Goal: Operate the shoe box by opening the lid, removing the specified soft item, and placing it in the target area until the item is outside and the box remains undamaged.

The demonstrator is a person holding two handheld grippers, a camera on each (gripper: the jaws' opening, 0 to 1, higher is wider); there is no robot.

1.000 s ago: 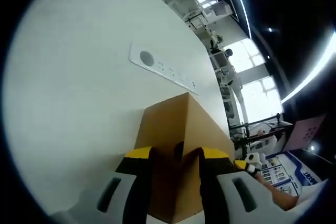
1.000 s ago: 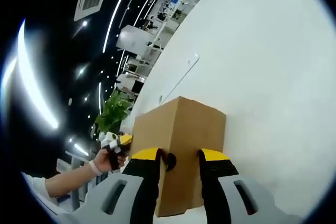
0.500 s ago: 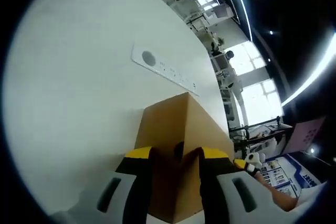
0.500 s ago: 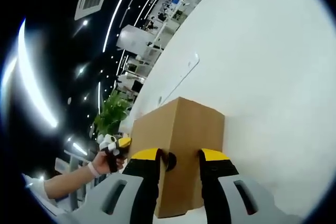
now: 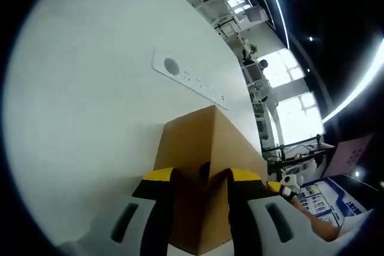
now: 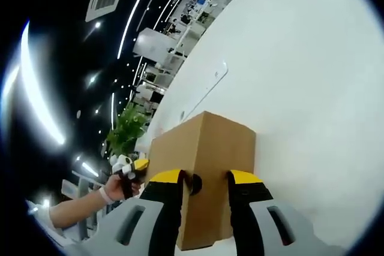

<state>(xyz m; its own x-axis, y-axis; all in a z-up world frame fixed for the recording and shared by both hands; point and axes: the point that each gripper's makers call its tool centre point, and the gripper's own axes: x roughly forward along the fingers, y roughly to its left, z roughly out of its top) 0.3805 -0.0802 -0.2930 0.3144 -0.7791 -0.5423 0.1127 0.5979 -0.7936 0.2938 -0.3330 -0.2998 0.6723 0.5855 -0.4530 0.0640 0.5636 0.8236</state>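
A plain brown cardboard shoe box (image 5: 201, 139) with its lid down lies on a white table (image 5: 84, 94). In the left gripper view, my left gripper (image 5: 201, 178) pinches one end of the box, its yellow-tipped jaws either side of the box's edge. My right gripper (image 6: 204, 181) clamps the opposite end of the shoe box (image 6: 207, 145) the same way. The right gripper's yellow tip (image 5: 281, 187) and a hand peek past the box's far end. The left gripper (image 6: 137, 165), held by a hand, appears beyond the box in the right gripper view. The soft item is hidden inside.
A flat white socket panel (image 5: 186, 77) is set into the table beyond the box, seen again as the panel (image 6: 207, 88). A green plant (image 6: 123, 133), shelves and bright windows (image 5: 288, 97) stand past the table edge. The white table (image 6: 306, 64) spreads wide around the box.
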